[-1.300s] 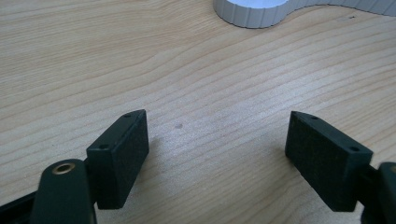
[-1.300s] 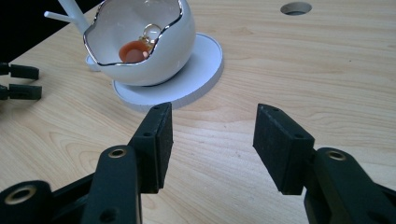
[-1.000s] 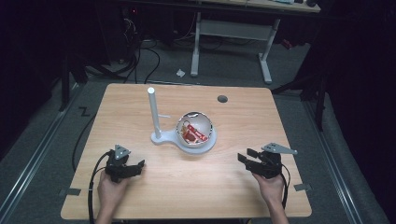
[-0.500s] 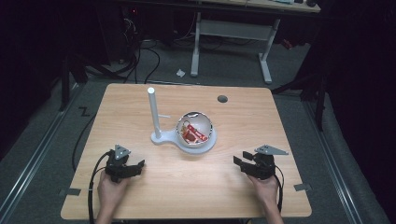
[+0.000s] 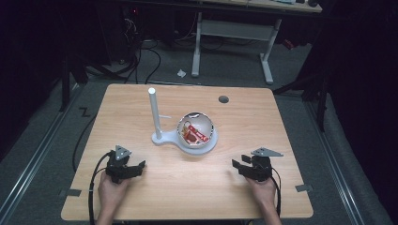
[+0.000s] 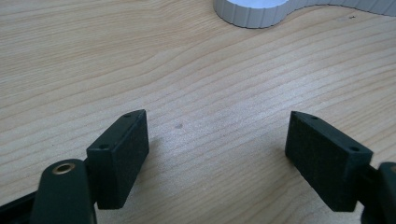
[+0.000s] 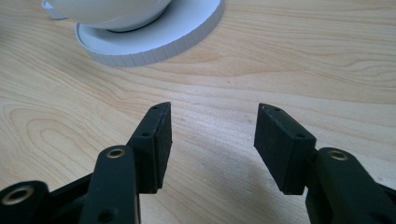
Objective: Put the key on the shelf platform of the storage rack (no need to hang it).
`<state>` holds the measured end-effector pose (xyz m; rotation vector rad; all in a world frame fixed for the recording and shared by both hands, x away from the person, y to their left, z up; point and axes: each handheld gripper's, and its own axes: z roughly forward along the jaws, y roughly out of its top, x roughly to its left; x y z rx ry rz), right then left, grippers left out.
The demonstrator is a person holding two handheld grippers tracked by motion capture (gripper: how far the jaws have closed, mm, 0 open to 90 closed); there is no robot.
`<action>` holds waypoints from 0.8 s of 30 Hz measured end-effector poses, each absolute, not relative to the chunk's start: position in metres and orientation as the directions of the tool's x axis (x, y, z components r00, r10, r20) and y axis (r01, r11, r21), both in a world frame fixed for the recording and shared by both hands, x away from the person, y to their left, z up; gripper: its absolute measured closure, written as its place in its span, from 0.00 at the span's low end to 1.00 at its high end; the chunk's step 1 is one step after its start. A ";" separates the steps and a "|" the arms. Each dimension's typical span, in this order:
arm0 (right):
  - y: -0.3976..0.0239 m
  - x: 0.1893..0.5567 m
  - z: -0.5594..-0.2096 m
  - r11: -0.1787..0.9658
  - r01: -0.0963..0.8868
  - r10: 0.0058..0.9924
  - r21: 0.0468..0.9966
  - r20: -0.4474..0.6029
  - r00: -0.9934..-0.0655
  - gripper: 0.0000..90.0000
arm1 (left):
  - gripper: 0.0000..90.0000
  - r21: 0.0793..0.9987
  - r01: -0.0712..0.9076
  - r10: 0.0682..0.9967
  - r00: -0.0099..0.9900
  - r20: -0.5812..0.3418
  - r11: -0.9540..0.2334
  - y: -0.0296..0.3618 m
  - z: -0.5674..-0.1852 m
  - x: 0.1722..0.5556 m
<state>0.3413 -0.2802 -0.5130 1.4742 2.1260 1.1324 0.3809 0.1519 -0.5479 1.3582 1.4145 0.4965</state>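
Both grippers sit low on the bench (image 5: pixel 141 101) here, one in each hand, near the bottom of the high view: the left gripper (image 5: pixel 136 167) at lower left, the right gripper (image 5: pixel 237 165) at lower right. Between them, up at the centre of the frame, stands the bowl (image 5: pixel 196 130) on its white stand (image 5: pixel 165 139), with a post (image 5: pixel 155 112) rising at its left, and it is well apart from both pairs of jaws, nothing touching. From above you can look into the bowl and see a red packet (image 5: pixel 192 134) lying inside. The left gripper view looks along the wood: jaws wide apart, bare grain between them, and just a rounded white lobe of the stand at the top edge, centre-right. The right gripper view brings the jaws nearer together but with a clear gap, nothing between them but bench; at the upper left of that frame the round ribbed foot of the stand shows with the bowl's white underside swelling above it. So the gripper views give the ribbed edge of the stand and the pads up close, while the high view gives the packet, the post, and a dark round hole (image 5: pixel 223 99) in the bench toward the upper right.
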 end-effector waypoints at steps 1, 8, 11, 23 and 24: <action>-0.280 0.342 -0.514 0.158 0.641 0.891 0.751 0.171 -0.421 0.52 | 0.24 0.851 0.453 0.895 0.211 -0.394 0.267 0.152 -0.548 0.381; -0.276 0.345 -0.519 0.183 0.648 0.898 0.739 0.143 -0.417 0.51 | 0.24 0.850 0.454 0.895 0.211 -0.392 0.266 0.152 -0.548 0.381; -0.274 0.347 -0.521 0.202 0.650 0.901 0.733 0.121 -0.416 0.50 | 0.24 0.851 0.454 0.895 0.211 -0.392 0.266 0.152 -0.548 0.381; -0.263 0.348 -0.531 0.300 0.615 0.906 0.729 -0.017 -0.423 0.47 | 0.24 0.850 0.453 0.895 0.210 -0.394 0.268 0.152 -0.548 0.381; -0.261 0.348 -0.531 0.312 0.608 0.904 0.730 -0.031 -0.427 0.46 | 0.24 0.850 0.453 0.895 0.210 -0.394 0.269 0.152 -0.548 0.381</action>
